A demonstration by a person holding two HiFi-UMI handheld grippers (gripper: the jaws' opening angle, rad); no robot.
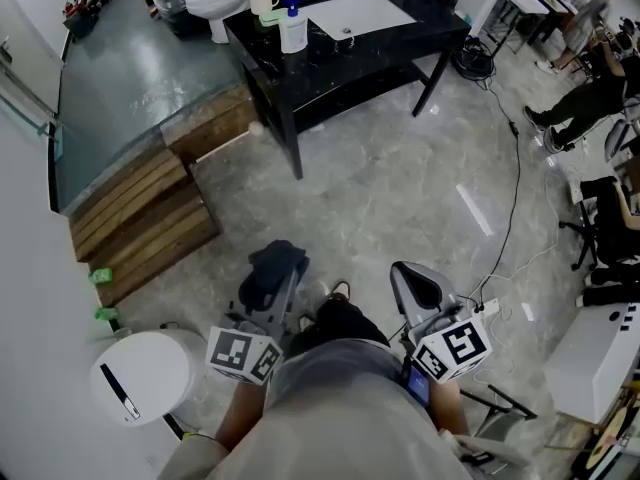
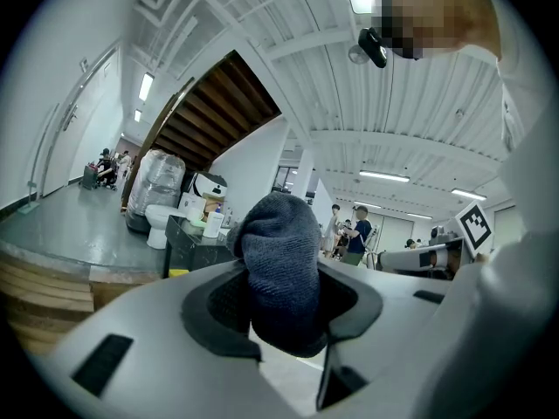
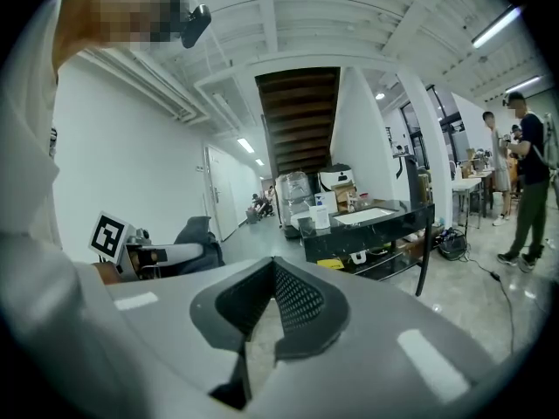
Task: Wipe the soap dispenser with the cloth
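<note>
Overhead, from the head view: a person stands on a grey stone floor [image 1: 400,198]. The left gripper [image 1: 283,286] carries a dark cloth [image 1: 268,268] at its tip. The right gripper [image 1: 412,280] is beside it, empty. The soap dispenser [image 1: 293,30] stands upright on a black surface [image 1: 400,38], well apart from both grippers, between a white cup [image 1: 264,2] and a white sink basin [image 1: 360,13]. Wooden steps [image 1: 145,218] lie to the left.

Left gripper view: the fingers [image 2: 218,299] are clamped on the dark blue-grey knit cloth [image 2: 279,269], which bulges up above them. The dispenser [image 2: 213,223] shows far off on the black surface.

Right gripper view: the fingers [image 3: 301,299] are pressed together with nothing between them. The dispenser [image 3: 320,212] stands on the surface [image 3: 384,221] ahead, at a distance.
</note>
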